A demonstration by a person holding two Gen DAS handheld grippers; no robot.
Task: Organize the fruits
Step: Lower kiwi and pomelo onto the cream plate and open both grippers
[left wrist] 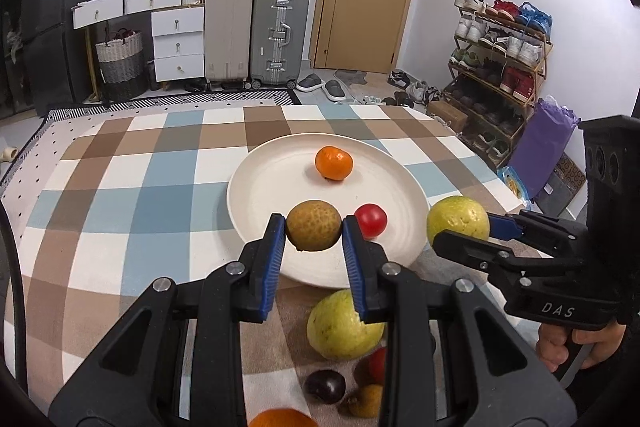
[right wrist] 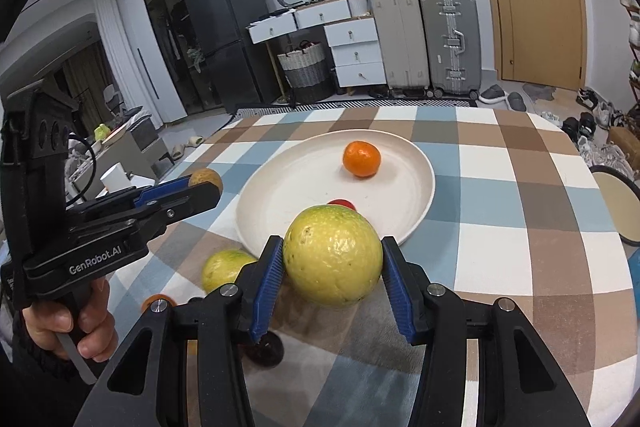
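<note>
My left gripper (left wrist: 314,233) is shut on a small brownish-yellow fruit (left wrist: 313,225) and holds it above the near rim of the white plate (left wrist: 272,187). My right gripper (right wrist: 332,267) is shut on a large yellow-green fruit (right wrist: 333,255), held above the table just short of the plate (right wrist: 416,195); it also shows in the left wrist view (left wrist: 458,221). On the plate lie an orange (left wrist: 334,163) and a red tomato (left wrist: 371,221). A second yellow-green fruit (left wrist: 340,325), a dark plum (left wrist: 324,386) and other small fruits lie on the checked cloth near me.
The table has a checked cloth (left wrist: 140,211). A round stool (right wrist: 618,203) stands at its right edge. Suitcases (left wrist: 280,31), white drawers (left wrist: 178,43) and a shoe rack (left wrist: 500,67) stand beyond the table.
</note>
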